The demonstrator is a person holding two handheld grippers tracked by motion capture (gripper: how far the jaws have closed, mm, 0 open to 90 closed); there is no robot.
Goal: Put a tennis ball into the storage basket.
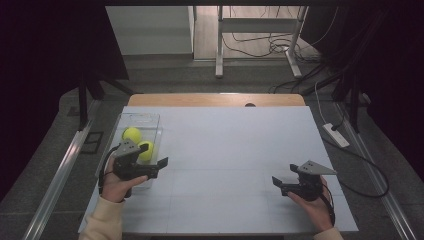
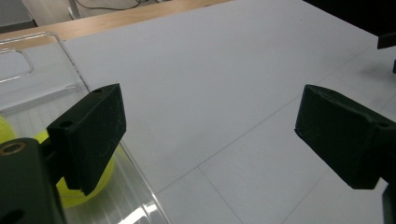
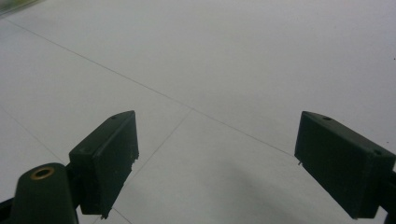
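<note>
High view: your left gripper [image 1: 156, 165] sits at the near right edge of the clear plastic bin [image 1: 140, 119], jaws spread and holding nothing. Two yellow-green tennis balls [image 1: 132, 134] lie inside the bin, touching each other, at the table's left side. The nearer ball [image 2: 79, 193] shows through the bin wall in the left gripper view, just behind your left jaw, so the tool is beside it rather than around it. I judge that you are placed to work the balls from this side. Your right gripper [image 1: 280, 182] rests low over the bare white table [image 1: 235, 150], well apart from the bin, its jaws likewise spread and empty, apparently kept clear.
</note>
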